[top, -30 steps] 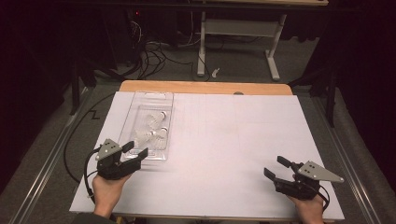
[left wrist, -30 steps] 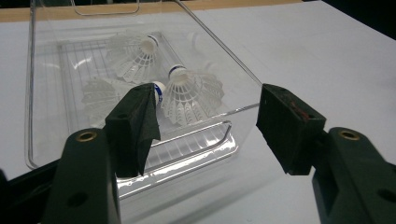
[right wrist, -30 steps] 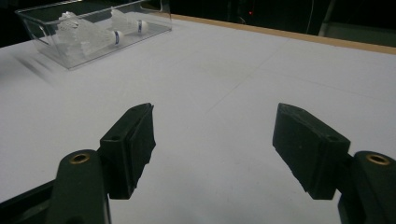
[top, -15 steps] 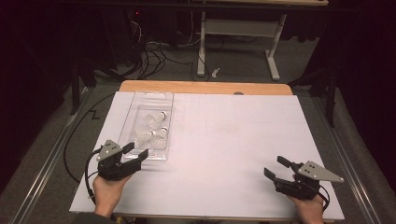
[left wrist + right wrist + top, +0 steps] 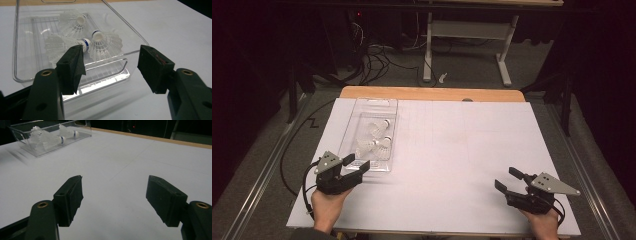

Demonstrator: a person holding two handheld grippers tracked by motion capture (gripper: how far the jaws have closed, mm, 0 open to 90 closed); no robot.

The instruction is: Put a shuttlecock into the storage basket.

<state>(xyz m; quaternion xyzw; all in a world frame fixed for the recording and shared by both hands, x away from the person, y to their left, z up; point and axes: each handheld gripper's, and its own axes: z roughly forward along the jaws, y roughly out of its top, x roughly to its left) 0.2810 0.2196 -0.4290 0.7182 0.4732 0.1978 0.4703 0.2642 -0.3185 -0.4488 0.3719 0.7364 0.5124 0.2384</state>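
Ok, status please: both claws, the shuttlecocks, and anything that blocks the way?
Left claw open at the near end of the tray. Right claw open over bare table, holding nothing. Three shuttlecocks in the tray. Nothing in the way.

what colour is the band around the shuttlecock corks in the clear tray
Blue, on white corks; clearest on the nearest shuttlecock in the clear tray, left gripper view.

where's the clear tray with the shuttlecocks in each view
High view: clear tray left of centre, just beyond the left gripper.
Left gripper view: upper left, its near wall just past the jaws.
Right gripper view: far top left.
Shared landmark: the blue-banded shuttlecocks inside.
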